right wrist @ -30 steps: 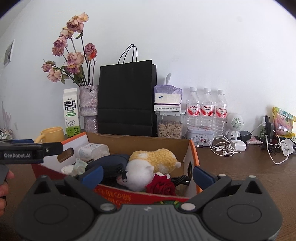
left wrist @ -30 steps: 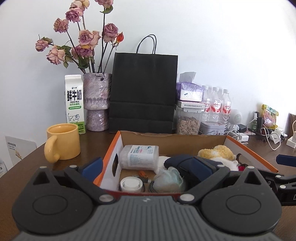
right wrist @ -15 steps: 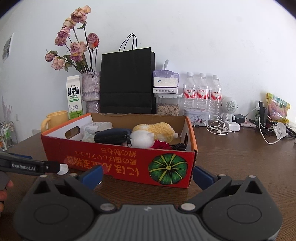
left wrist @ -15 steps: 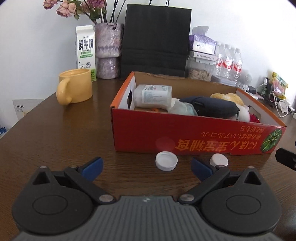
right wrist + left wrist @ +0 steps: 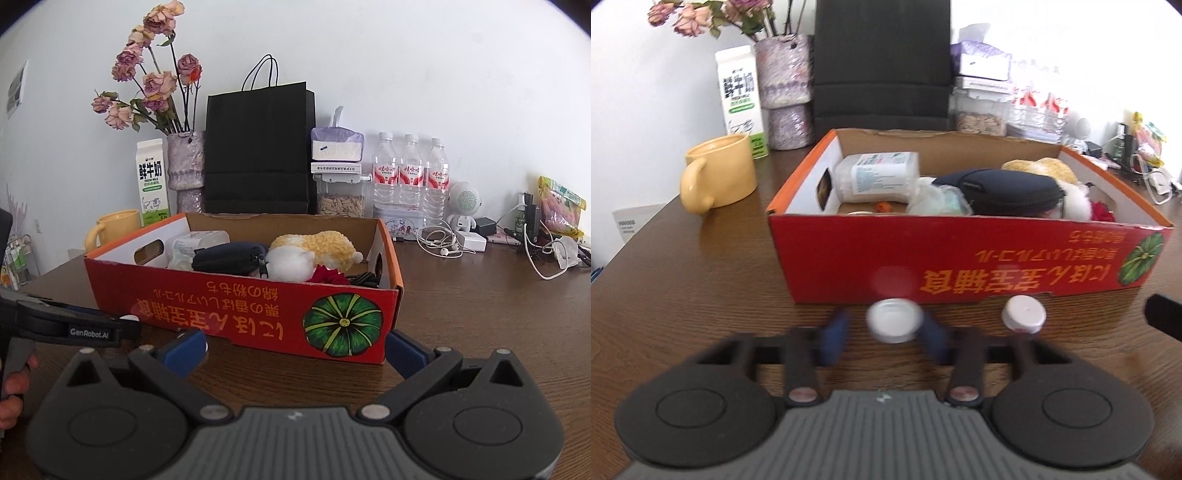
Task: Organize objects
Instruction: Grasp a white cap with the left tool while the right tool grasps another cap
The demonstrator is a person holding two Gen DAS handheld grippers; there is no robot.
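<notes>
A red cardboard box stands on the brown table, holding a plastic bottle, a dark pouch, a plush toy and other items. Two white caps lie in front of it. My left gripper has its jaws closing, with the left cap between the blurred blue fingertips; a small gap still shows on the cap's left side. The other cap lies free to the right. My right gripper stands open before the box's front wall, holding nothing. The left gripper shows at the right wrist view's left edge.
Left of the box stand a yellow mug, a milk carton and a vase of dried roses. A black paper bag, water bottles, a seed jar and tangled cables line the back and right.
The left wrist view tilted down from the box's inside to the table in front of it. The left jaws narrowed from wide open around the left white cap. The right gripper drew back slightly.
</notes>
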